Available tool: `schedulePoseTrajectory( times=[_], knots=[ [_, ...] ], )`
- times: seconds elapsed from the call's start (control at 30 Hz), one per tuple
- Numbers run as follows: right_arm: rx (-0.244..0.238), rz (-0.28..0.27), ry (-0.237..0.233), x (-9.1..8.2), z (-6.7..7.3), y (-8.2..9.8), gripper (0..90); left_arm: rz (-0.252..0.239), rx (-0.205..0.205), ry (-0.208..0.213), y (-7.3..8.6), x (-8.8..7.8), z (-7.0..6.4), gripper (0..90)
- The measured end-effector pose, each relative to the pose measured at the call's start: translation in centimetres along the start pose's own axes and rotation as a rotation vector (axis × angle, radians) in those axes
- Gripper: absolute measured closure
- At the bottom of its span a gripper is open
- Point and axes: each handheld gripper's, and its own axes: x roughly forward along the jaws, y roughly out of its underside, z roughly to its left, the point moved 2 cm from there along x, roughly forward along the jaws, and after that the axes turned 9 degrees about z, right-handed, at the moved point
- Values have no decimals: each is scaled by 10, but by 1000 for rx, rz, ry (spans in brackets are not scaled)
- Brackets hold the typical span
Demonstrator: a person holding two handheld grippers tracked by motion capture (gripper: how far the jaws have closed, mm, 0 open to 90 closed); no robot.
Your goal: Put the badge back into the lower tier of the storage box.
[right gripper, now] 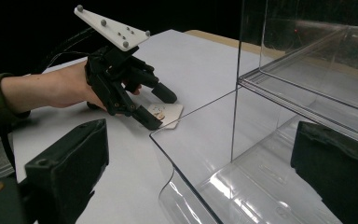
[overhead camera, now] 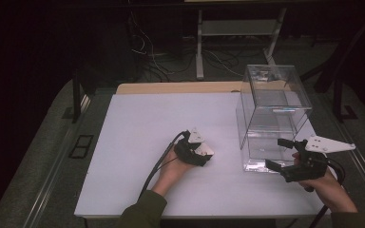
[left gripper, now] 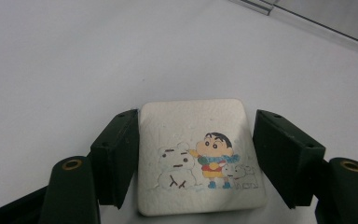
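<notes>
At the table's (overhead camera: 138, 123) near middle, the left tool (left gripper: 196, 158) brackets a small white foam-like square tile printed with a cartoon boy and snowman (left gripper: 198, 154), jaws narrow but short of gripping; it looks light, dentable, best pinched by opposite edges. Right, the right tool (overhead camera: 281, 153) gapes wide at the clear acrylic two-tier box (overhead camera: 273, 114)

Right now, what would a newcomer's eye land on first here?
Probably the clear two-tier box at the white table's right, with the right gripper open at its front. Next, the small white cartoon tile lying mid-table between the left gripper's open jaws.
</notes>
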Motion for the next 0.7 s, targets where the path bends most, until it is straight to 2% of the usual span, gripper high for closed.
schedulePoseTrajectory(
  times=[0.43, 0.7],
  knots=[
    [1, -1, 1, 0, 0, 0, 38, -2, -10, 1, -1, 0, 0, 323],
    [2, -2, 1, 0, 0, 0, 38, -9, -7, 26, 0, -1, 2, 323]
  ],
)
